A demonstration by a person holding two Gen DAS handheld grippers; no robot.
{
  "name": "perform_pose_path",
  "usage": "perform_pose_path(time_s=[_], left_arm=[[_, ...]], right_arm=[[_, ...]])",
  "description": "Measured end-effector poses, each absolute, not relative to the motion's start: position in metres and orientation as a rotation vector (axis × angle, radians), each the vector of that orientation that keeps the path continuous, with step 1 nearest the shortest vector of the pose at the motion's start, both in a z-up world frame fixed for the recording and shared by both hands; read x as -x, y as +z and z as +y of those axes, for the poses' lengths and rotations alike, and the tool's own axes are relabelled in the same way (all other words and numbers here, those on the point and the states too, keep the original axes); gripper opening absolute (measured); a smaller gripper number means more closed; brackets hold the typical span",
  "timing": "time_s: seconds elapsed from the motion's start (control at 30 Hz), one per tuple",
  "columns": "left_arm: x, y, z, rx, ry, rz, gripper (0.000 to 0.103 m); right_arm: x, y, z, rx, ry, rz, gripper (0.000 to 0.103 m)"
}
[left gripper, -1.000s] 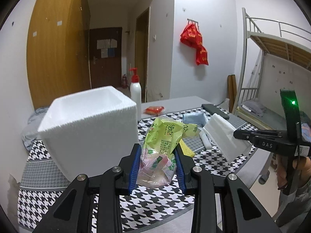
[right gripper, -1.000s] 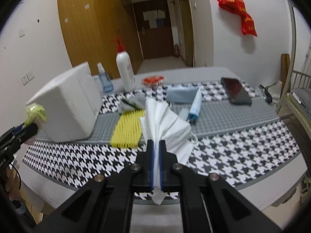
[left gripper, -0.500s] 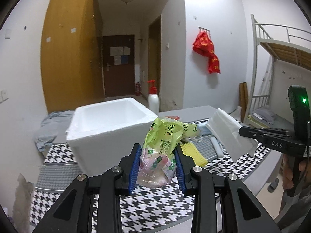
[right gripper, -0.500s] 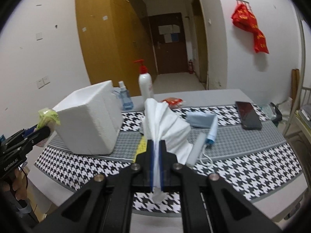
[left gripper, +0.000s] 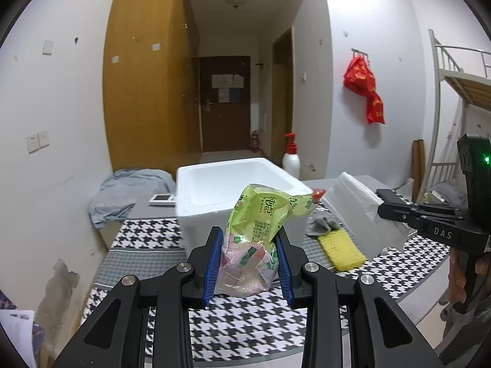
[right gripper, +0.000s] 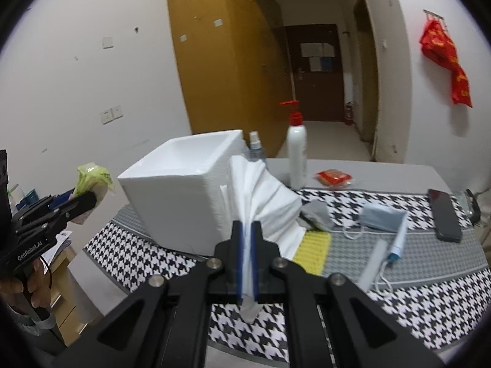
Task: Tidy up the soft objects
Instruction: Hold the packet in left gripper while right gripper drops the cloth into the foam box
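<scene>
Green packet [left gripper: 260, 227] clamped between left fingers [left gripper: 212, 263].

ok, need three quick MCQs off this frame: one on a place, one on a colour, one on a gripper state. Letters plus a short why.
1. Where does the yellow sponge lie?
A. inside the foam box
B. on the table, right of the foam box
C. on the phone

2. What colour is the pump head of the white bottle?
A. red
B. blue
C. black

3. What is the left gripper doing?
A. open, holding nothing
B. shut on a phone
C. shut on the green plastic pack

Answers:
1 B: it lies flat on the cloth beside the foam box.
2 A: the pump is red in both views.
3 C: the pads press the green plastic pack from both sides, held above the table.
</scene>
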State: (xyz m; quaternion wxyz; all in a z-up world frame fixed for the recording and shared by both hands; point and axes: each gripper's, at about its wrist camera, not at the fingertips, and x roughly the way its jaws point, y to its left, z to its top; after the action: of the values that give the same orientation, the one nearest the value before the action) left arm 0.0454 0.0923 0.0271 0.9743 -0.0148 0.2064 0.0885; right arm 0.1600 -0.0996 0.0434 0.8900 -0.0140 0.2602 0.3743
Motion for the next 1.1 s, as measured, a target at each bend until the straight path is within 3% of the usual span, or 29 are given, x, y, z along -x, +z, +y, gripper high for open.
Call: perform_pose_path(time_s=[1.1], left_arm=[[-0.05,0.029,0.162,0.075,0.279,0.387,0.035]], right_arm=[[-0.174,0.109,0.002,0.141,0.865,0.447,0.007]])
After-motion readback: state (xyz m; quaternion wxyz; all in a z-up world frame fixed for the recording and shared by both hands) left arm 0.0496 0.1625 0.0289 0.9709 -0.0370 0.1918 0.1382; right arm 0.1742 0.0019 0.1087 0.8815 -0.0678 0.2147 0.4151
